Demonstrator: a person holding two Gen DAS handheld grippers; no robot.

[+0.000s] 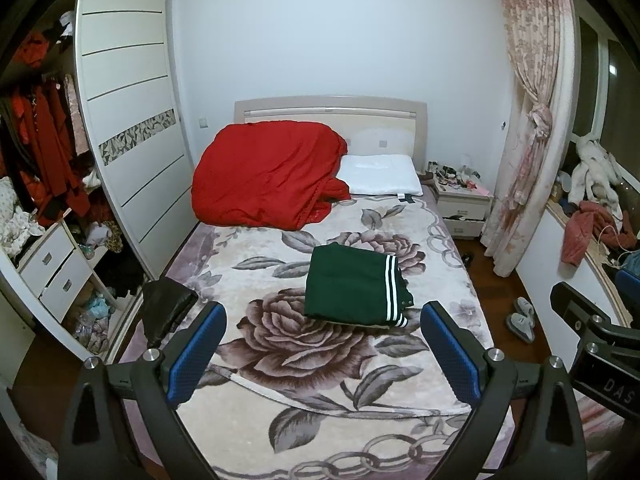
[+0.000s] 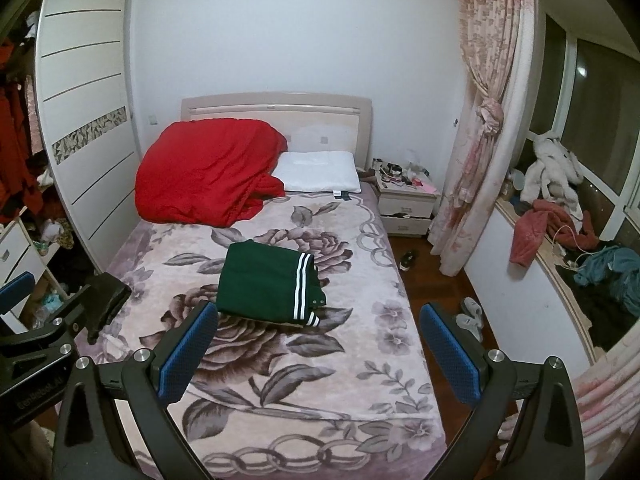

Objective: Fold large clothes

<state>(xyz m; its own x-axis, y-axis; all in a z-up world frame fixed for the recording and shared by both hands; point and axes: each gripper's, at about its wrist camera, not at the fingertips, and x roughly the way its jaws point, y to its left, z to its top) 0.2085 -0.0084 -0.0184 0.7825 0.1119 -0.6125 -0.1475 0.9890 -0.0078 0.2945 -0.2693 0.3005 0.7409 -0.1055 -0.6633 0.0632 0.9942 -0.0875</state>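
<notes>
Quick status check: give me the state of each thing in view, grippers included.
Green garment: folded, lying flat on the bed.
Red quilt: bunched up by the headboard.
Nightstand drawer: partly open.
Curtain: tied back.
Left gripper: open, empty.
Right gripper: open, empty.

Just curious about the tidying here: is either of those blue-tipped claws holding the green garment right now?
No. The folded green garment lies alone on the floral blanket, with the left gripper and right gripper open and empty.

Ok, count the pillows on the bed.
1: a white pillow at the headboard, right of the red quilt. That heaped quilt could hide another.
</notes>
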